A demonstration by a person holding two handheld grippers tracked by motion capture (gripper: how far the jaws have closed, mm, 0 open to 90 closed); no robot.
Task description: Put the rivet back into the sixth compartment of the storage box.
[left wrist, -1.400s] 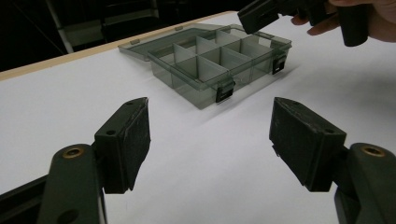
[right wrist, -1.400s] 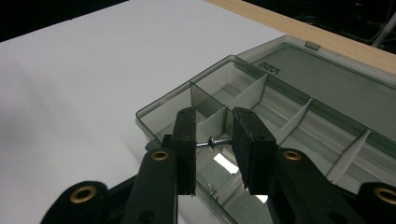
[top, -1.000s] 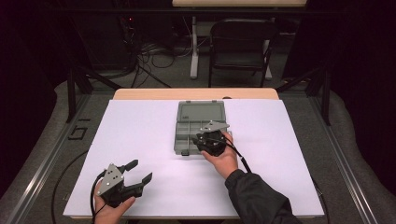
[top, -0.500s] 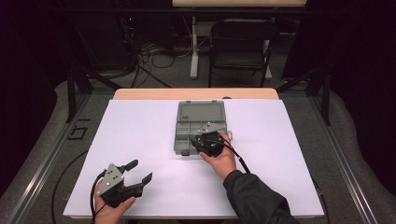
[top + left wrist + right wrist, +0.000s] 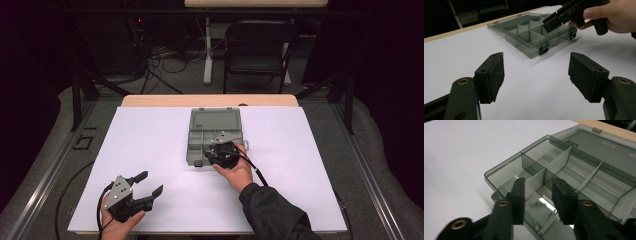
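The small screws (image 5: 537, 226), light and slippery (judged), are best pinched across their shanks by the half-spread right tongs (image 5: 537, 185) hovering above the organiser box (image 5: 579, 170) mid-worktop; left tongs (image 5: 536, 72) are spread, idle.

Small screws (image 5: 537, 226) lie in the compartment box (image 5: 200, 131).

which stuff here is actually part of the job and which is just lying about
In the job:
- clear compartment box, lid open
- small screws in a near compartment
- right tool, open, over that compartment

Just about:
- left tool, open, idle near the table's front edge
- chair and floor cables behind the table
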